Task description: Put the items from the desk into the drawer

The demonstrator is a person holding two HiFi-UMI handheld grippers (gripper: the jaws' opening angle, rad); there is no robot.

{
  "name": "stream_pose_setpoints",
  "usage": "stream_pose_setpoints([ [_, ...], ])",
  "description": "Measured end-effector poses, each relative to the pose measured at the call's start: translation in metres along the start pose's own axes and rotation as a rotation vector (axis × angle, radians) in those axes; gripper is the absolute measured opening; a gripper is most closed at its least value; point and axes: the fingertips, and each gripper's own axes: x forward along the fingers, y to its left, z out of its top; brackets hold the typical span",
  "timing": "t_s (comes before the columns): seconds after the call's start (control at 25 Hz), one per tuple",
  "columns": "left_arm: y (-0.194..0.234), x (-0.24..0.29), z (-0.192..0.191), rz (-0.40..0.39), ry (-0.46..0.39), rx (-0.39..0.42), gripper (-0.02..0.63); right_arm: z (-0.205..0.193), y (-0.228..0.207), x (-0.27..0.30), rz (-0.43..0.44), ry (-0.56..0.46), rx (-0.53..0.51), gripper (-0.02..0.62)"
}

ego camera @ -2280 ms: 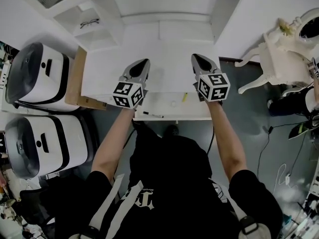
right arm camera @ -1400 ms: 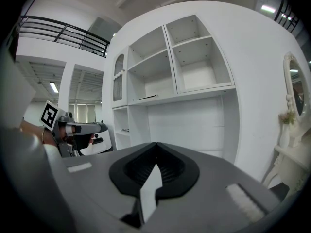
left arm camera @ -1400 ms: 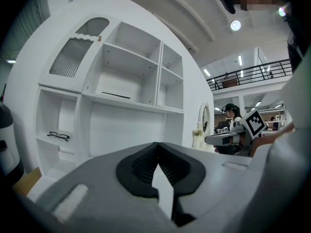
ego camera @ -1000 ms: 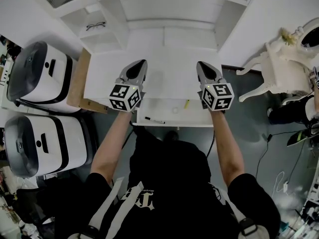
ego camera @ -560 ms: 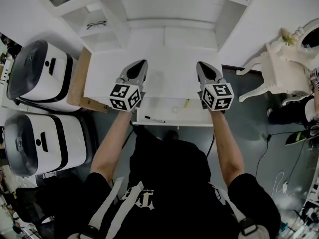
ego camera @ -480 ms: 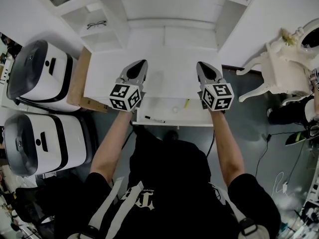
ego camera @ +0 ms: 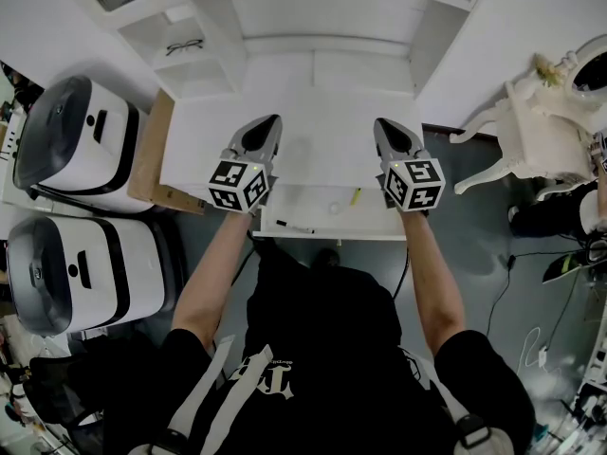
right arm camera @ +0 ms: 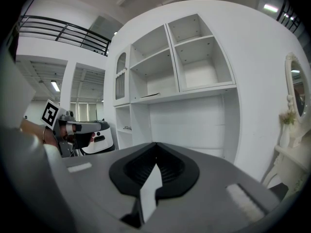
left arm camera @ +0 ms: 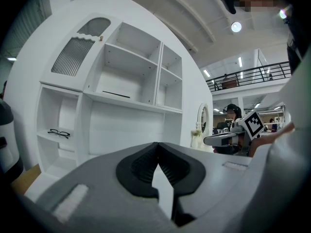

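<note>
Left claw (ego camera: 268, 126) and right claw (ego camera: 387, 129): each has its jaws pressed together with nothing between them, as each gripper view confirms. Both are held level above the white bench (ego camera: 204, 131) and point away from the person toward the shelf unit (ego camera: 322, 27). The drawer (ego camera: 313, 202) stands pulled out at the bench's near edge. It lies lower than both claws, between them across the width, and on the person's side of the claw tips, so neither claw faces it. Three things are noted inside it. A black pen (ego camera: 294, 227) has its long axis roughly along the drawer front and is nearer the left claw. A small yellow item (ego camera: 355, 197) lies nearly front to back, close under the right claw. A small pale round object (ego camera: 334, 209) sits between the two. No loose item can be made out on the bench top; a faint round mark near its middle cannot be identified. Assessment: the loading appears complete or nearly so, and any next move requires a claw to draw back toward the person and drop to the drawer.
</note>
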Motion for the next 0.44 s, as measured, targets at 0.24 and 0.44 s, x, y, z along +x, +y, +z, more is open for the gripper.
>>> stream_pose_setpoints([
  [0.24,-0.0008,-0.0005,0.0006,-0.002,0.0,0.0,0.0,-0.0001,0.0005,-0.001,0.0,0.0,0.0,0.0],
  [0.44,-0.0028,-0.0018,-0.0007,-0.006,0.003,0.0,0.0,-0.0004,0.0019,-0.0024,0.001,0.001,-0.001,0.0],
])
